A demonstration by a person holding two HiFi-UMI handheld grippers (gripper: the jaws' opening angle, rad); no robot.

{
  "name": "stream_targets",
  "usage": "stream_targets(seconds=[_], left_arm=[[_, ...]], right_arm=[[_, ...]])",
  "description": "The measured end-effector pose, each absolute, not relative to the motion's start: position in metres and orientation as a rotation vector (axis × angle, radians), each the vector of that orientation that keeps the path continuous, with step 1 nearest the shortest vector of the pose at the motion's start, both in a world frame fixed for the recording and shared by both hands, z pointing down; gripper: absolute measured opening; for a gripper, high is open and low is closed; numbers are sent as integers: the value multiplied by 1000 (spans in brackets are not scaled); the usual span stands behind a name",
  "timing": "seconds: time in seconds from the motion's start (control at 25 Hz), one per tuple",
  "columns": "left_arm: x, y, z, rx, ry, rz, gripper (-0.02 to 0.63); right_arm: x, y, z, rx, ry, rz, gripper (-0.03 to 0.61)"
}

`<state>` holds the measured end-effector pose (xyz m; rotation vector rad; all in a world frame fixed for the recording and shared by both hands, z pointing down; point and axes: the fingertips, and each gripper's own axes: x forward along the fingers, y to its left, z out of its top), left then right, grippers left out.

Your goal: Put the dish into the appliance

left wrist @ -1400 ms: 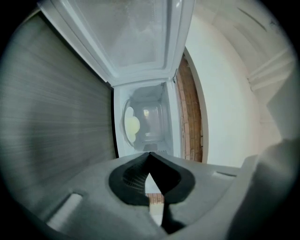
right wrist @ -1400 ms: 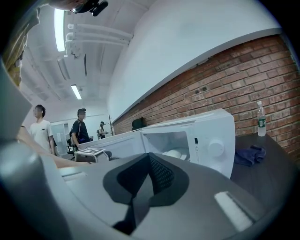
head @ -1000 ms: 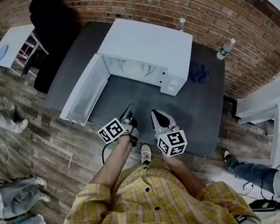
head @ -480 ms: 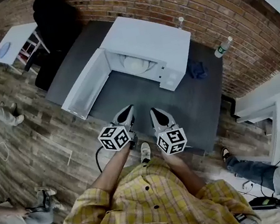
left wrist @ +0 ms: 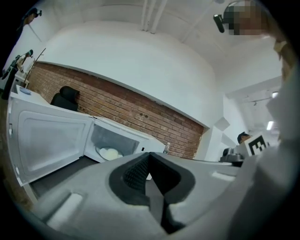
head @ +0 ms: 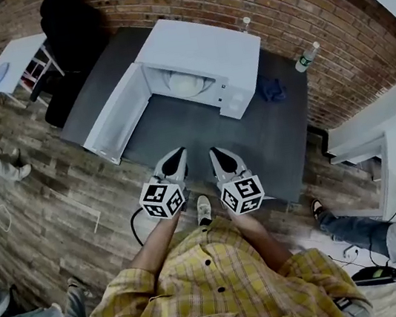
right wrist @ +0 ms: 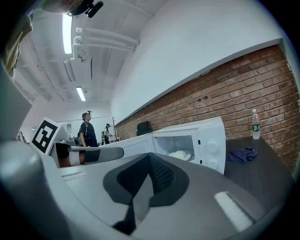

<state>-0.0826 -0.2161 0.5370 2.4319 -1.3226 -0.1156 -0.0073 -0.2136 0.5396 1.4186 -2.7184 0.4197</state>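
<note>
Dish lies inside the microwave on the counter, door open. I hold left gripper and right gripper pressed together, both empty, well apart from it. Risk: a hard push on the door could jolt the dish.

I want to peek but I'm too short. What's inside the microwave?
A white dish lies inside the microwave, whose door hangs open. The microwave's top covers the back of the inside, and whether food is on the dish cannot be told.
</note>
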Motion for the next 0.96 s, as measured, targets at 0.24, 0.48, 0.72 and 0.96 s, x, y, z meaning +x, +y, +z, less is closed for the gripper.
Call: stream_targets(seconds=[0.24,0.48,0.72,0.96], left_arm=[[-82,-198,530,2542,-1390,-26,-2],[-84,-189,524,2565,-1430,-4,-2],[-84,-184,521,2579,-1462,11,-2],[-82,-180,516,2595,-1501,47,-2]], right_arm=[[-7,-204,538,1413,-2716,395,3],[-7,-198,533,1409,-2717,373,3],[-5,-194,530,1411,-2721,351,3],[-4,-189,527,1399,-2734,351,3]])
